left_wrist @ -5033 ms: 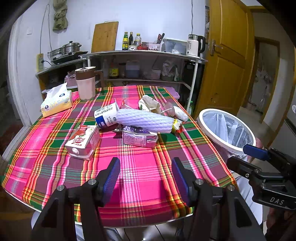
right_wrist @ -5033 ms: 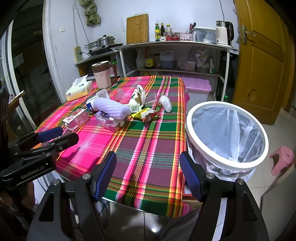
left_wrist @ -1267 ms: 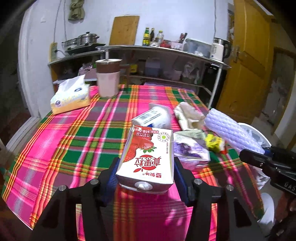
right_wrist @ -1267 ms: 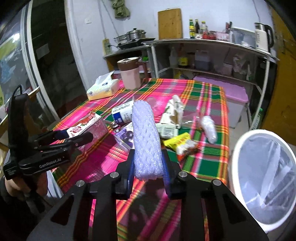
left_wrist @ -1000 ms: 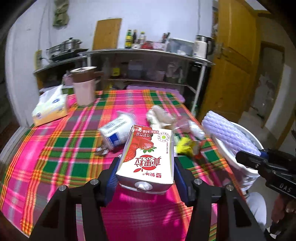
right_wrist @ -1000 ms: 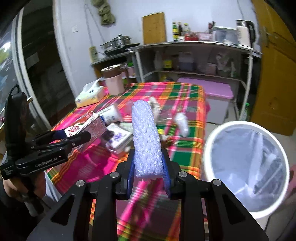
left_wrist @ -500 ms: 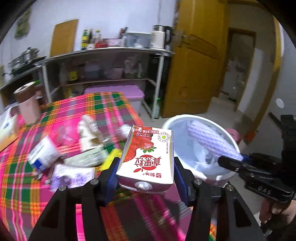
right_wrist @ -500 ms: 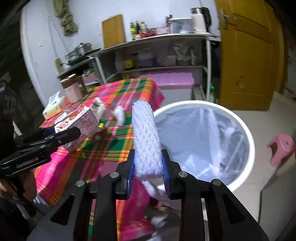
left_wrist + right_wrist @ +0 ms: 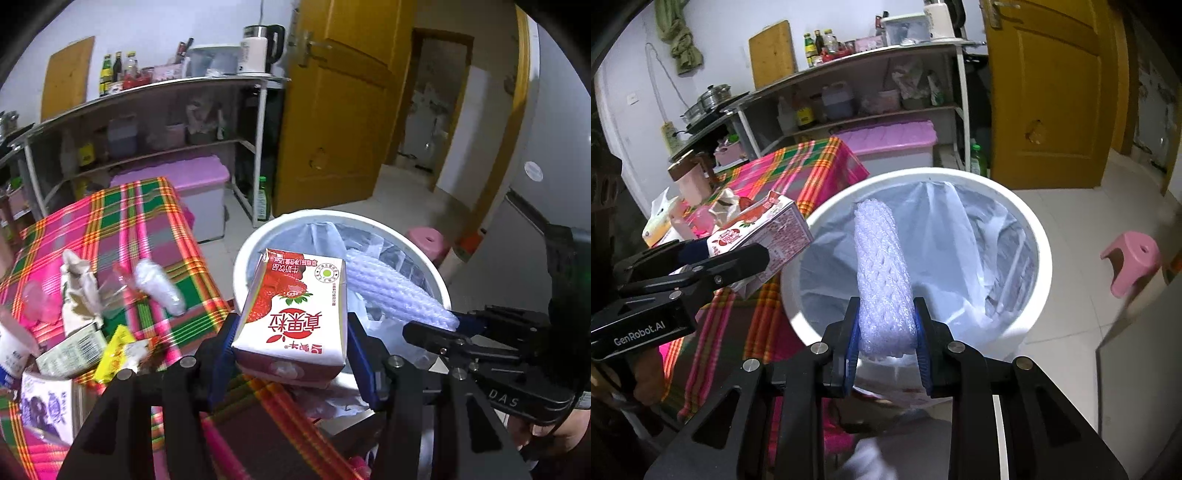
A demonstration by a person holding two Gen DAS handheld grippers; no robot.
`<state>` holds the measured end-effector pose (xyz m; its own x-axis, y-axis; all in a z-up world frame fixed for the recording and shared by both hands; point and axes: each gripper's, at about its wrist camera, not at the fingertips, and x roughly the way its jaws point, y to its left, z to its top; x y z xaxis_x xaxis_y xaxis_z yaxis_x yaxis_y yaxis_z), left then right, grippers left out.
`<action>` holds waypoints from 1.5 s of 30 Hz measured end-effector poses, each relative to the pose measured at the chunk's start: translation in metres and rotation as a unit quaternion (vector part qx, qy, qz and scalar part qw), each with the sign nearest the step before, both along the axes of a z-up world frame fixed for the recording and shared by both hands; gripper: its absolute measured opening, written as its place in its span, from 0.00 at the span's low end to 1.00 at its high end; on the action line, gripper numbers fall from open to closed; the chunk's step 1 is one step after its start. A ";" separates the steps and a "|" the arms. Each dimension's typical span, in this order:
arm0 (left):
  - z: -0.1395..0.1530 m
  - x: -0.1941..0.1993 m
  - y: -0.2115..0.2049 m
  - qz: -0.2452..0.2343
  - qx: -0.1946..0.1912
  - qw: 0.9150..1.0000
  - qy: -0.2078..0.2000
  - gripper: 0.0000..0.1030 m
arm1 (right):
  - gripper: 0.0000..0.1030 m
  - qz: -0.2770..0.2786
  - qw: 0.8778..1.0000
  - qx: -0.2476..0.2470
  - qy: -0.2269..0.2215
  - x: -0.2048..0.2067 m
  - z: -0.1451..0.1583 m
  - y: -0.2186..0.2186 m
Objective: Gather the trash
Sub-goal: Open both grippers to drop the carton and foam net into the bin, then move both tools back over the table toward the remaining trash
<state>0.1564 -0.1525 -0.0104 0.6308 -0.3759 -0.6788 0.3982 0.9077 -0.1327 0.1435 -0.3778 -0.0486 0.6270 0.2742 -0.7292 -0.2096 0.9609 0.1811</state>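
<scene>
Two pieces of trash ride in my tongs at the mouth of the white bin [image 9: 1039, 254], which stands on the floor just beside the plaid-covered table [image 9: 147, 221]. My right gripper [image 9: 886, 345] is clamped narrowly on the near end of a white foam net sleeve [image 9: 881, 273]; the sleeve's long axis runs straight out from the pads and its far end hangs over the bag-lined opening, so the bin lies directly ahead of and below these tongs. My left gripper [image 9: 291, 354] is closed wide across the flanks of a strawberry milk carton [image 9: 295, 314], base toward me and top pointing toward the bin. From the right wrist view the carton sits at the rim on the table side, only partly over the opening. I judge the right hand the better placed to drop first; the left seems to need a little more reach toward the bin's middle. More wrappers [image 9: 122, 350] remain on the table.
</scene>
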 end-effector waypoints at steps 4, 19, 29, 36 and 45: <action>-0.003 0.005 -0.006 -0.005 -0.002 1.000 0.004 0.54 | 0.28 -0.001 1.000 -0.002 0.002 0.002 -0.001 -0.001; 0.002 0.007 -0.001 -0.003 -0.019 1.000 0.004 0.56 | 0.43 -0.004 1.000 0.000 -0.012 -0.001 0.005 -0.001; 0.014 -0.015 0.020 0.016 -0.033 0.999 -0.016 0.56 | 0.43 0.005 0.999 0.006 -0.036 -0.014 0.018 0.006; 0.017 -0.037 0.047 0.046 -0.027 0.998 -0.026 0.56 | 0.43 0.037 0.998 0.016 -0.051 -0.029 0.026 0.032; 0.018 -0.068 0.090 0.096 -0.020 0.995 -0.035 0.56 | 0.43 0.094 0.994 0.017 -0.061 -0.039 0.029 0.073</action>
<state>0.0889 -0.0624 0.0072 0.7391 -0.2696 -0.6173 0.2280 0.9625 -0.1473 0.1044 -0.3050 -0.0193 0.6451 0.4183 -0.6394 -0.4076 0.8962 0.1750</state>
